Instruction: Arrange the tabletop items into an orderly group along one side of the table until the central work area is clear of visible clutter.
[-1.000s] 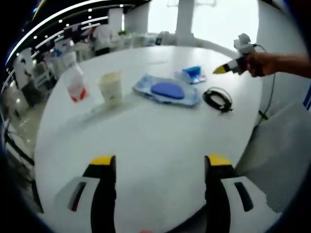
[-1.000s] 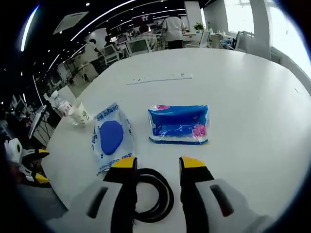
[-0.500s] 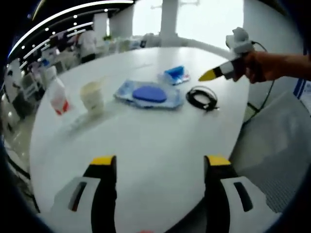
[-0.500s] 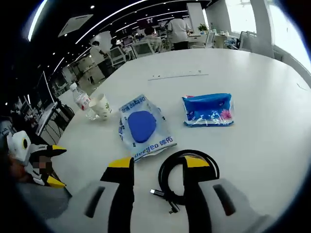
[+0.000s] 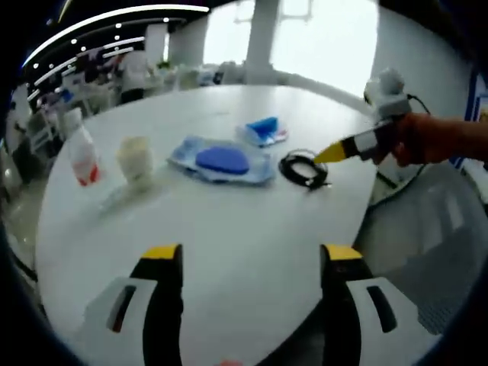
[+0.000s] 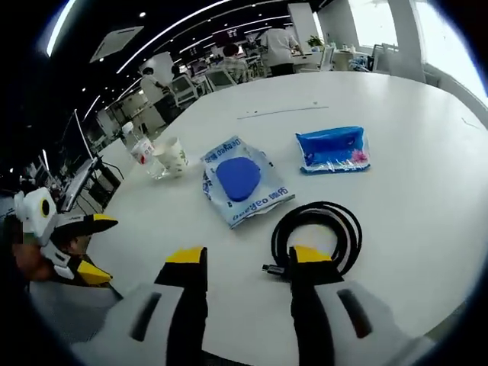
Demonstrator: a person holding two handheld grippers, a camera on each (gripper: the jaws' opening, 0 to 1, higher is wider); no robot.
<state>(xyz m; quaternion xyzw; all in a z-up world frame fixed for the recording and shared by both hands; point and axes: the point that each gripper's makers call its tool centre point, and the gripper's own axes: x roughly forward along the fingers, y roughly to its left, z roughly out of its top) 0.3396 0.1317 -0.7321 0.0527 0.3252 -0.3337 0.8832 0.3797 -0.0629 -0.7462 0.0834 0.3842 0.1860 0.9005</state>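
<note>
On the round white table (image 5: 229, 221) lie a coiled black cable (image 5: 303, 168), a clear bag with a blue pad (image 5: 221, 160), a blue packet (image 5: 263, 130), a paper cup (image 5: 136, 158) and a red-labelled bottle (image 5: 82, 156). My left gripper (image 5: 252, 255) hovers open over the bare near part of the table. My right gripper (image 6: 248, 258) is open, and its right jaw tip stands just before the cable (image 6: 280, 229). Beyond lie the bag (image 6: 240, 183), packet (image 6: 332, 149), cup (image 6: 174, 156) and bottle (image 6: 141, 152). The right gripper (image 5: 335, 154) enters the left gripper view, beside the cable.
The table edge curves close behind my left jaws, with grey floor (image 5: 427, 252) to the right. A hand (image 5: 427, 141) holds the right gripper. The left gripper (image 6: 97, 248) shows at the left of the right gripper view. Desks and people stand in the office behind.
My right gripper has drawn back toward the table edge, so the cable now lies ahead of its right jaw instead of under both. The left view has swung slightly; the items stayed put.
</note>
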